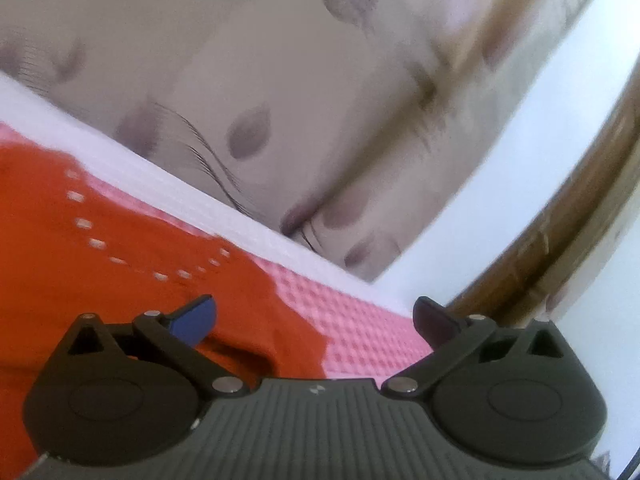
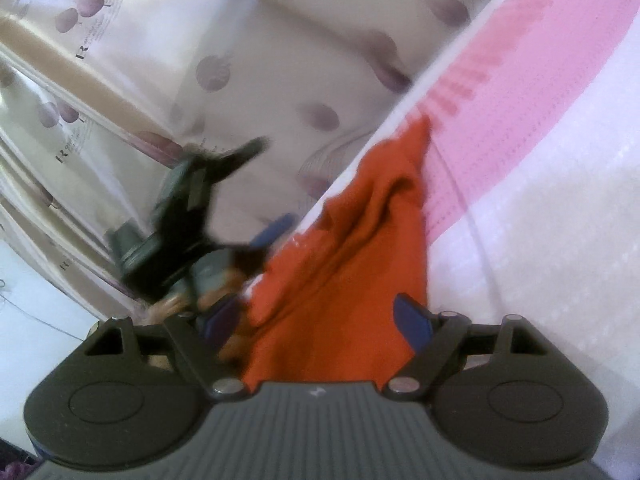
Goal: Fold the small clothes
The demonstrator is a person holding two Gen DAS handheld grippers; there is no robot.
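bare pink bedcover (image 1: 360, 320) right of orange garment (image 1: 80, 280), curtain (image 1: 280, 80) close behind

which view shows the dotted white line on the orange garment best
The left wrist view. There the orange garment lies spread on the pink checked cloth, and the white dashes curve across it. The right wrist view shows the garment bunched in folds; no dashes can be made out there.

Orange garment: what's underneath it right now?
The orange garment lies on a pink checked bedcover with a white band along its edge. Whatever lies under the garment's middle is covered.
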